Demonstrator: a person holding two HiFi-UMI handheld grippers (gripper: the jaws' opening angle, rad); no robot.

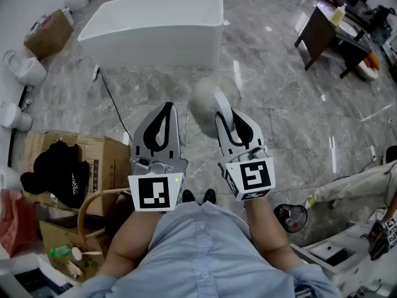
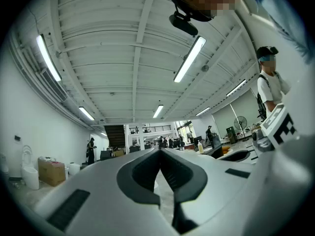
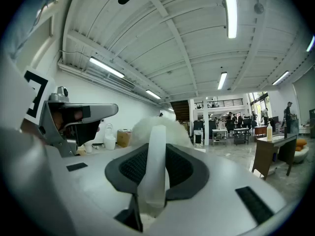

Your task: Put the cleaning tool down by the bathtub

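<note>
The cleaning tool is a fluffy white duster head (image 1: 206,99) on a white plastic handle (image 1: 223,106). My right gripper (image 1: 228,118) is shut on that handle, held level above the marble floor. In the right gripper view the handle (image 3: 154,181) stands upright between the jaws, and the fluffy head (image 3: 146,125) shows beyond them. My left gripper (image 1: 166,108) hangs beside it on the left, shut with nothing in it; its jaw tips meet in the left gripper view (image 2: 160,152). The white bathtub (image 1: 155,23) stands on the floor well ahead of both grippers.
Cardboard boxes (image 1: 93,157) with black cloth and clutter sit at the left. White toilets (image 1: 25,68) line the left wall. A black cable (image 1: 115,112) runs from the tub across the floor. A dark table (image 1: 322,33) is far right, a small fan (image 1: 291,218) near right.
</note>
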